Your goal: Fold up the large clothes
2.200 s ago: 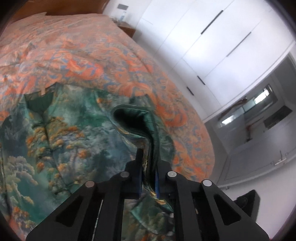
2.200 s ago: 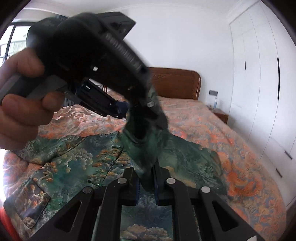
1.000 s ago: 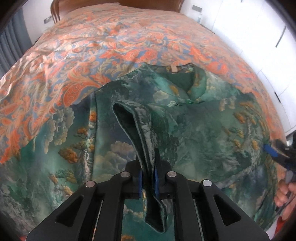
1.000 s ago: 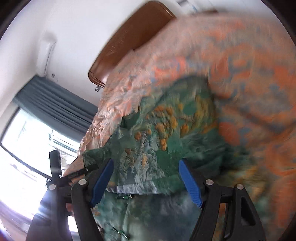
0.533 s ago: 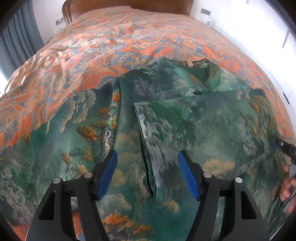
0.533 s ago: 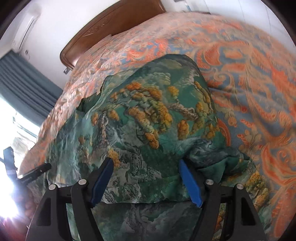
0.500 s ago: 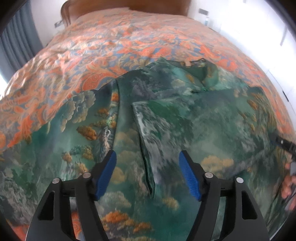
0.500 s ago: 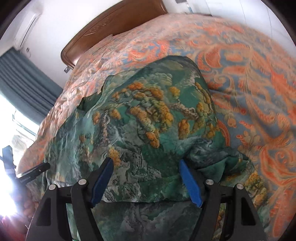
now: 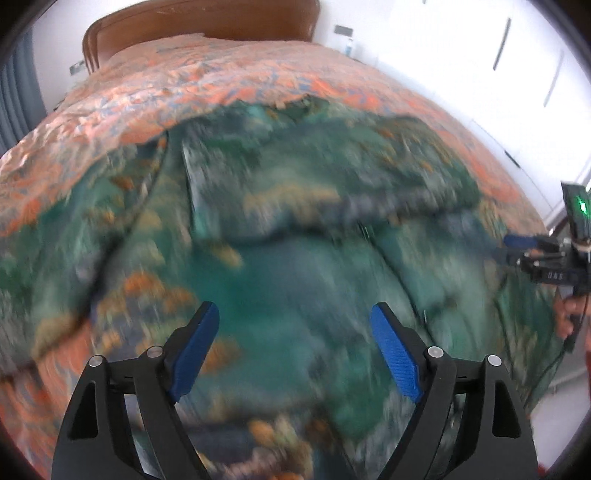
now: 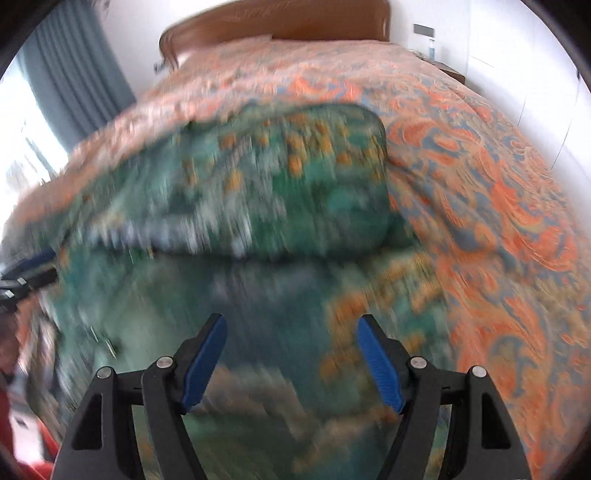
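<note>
Bedroom. The bed [image 9: 258, 85] carries an orange and blue paisley bedspread [image 10: 498, 192], with a brown wooden headboard [image 9: 207, 22] against a white wall [image 10: 140, 14]. Grey-blue curtains [image 10: 74, 74] hang on the left beside a bright window [image 10: 22, 140] admitting strong daylight. White wardrobe doors [image 9: 524, 66] with dark vertical handles line the right side. A small nightstand [image 10: 450, 72] stands at the bed's far right corner; items on it are too small to identify.
</note>
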